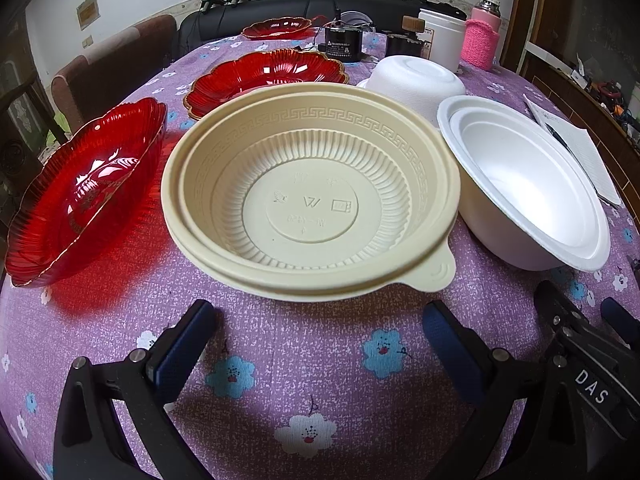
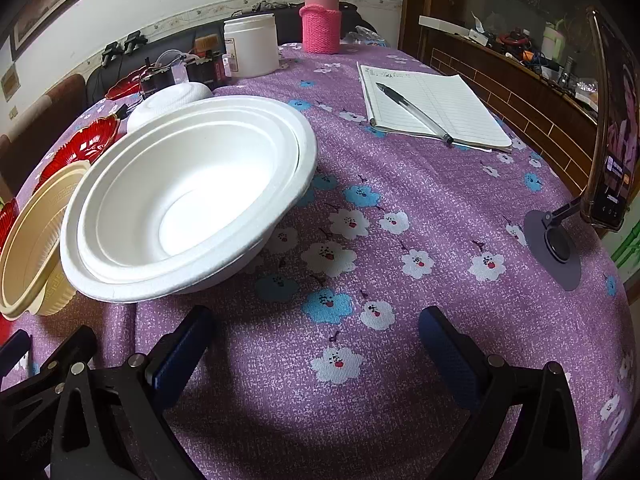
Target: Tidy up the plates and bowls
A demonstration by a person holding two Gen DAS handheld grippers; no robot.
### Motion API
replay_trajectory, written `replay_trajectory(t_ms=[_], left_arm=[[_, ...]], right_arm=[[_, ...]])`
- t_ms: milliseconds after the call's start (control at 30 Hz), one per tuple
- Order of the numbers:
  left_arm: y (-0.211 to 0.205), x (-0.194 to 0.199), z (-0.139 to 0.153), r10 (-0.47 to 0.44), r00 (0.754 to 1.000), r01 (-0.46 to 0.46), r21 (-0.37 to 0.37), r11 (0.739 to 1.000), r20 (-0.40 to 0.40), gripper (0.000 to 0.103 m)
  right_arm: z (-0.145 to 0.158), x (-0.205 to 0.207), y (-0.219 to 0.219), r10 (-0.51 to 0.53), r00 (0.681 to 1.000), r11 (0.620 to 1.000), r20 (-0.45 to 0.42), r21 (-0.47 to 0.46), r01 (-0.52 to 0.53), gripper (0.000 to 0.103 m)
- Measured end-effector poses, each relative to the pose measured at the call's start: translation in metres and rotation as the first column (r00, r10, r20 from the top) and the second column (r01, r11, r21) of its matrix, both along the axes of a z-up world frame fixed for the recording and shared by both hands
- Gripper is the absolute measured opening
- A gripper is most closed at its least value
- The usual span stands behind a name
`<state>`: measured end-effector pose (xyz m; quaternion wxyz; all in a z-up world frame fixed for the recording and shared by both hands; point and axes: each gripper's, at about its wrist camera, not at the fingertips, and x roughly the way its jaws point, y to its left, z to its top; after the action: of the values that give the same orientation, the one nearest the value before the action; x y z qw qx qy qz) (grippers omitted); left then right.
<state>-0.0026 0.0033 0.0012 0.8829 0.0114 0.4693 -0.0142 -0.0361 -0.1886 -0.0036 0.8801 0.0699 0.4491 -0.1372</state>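
Two nested beige plastic bowls (image 1: 312,200) sit on the purple flowered tablecloth straight ahead of my left gripper (image 1: 318,320), which is open and empty. Left of them lies a red glass plate (image 1: 80,196); a second red plate (image 1: 264,76) and a third (image 1: 276,28) lie farther back. Nested white foam bowls (image 1: 520,184) stand to the right, with an upturned white bowl (image 1: 416,76) behind. My right gripper (image 2: 316,324) is open and empty, with the white foam bowls (image 2: 192,196) ahead to its left and the beige bowls (image 2: 32,236) at the far left.
A notebook (image 2: 436,108) with a pen (image 2: 416,112) lies at the back right. A phone on a stand (image 2: 608,128) rises at the right table edge. A white jar (image 2: 251,46), a pink-sleeved bottle (image 2: 321,20) and dark boxes (image 1: 344,42) line the far side. Bare cloth lies before the right gripper.
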Motion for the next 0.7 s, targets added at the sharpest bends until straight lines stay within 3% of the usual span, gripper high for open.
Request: replay_trajectory(t_ms=[133,700], left_arm=[[0.0001,0.0048,-0.0003,0.016,0.999,-0.016,-0.002,1.0,0.032,0.103],[0.0001,0.0053,-0.0004,0.017,0.999,-0.016,-0.001,1.0,0.033,0.103]], right_arm=[[0.0002,-0.0006,-0.0007,-0.003,1.0,1.0,0.001,0.001,0.003,0.102],[0.0004,0.0006,-0.0006,-0.002,1.0,1.0,0.0,0.002,0.002,0.102]])
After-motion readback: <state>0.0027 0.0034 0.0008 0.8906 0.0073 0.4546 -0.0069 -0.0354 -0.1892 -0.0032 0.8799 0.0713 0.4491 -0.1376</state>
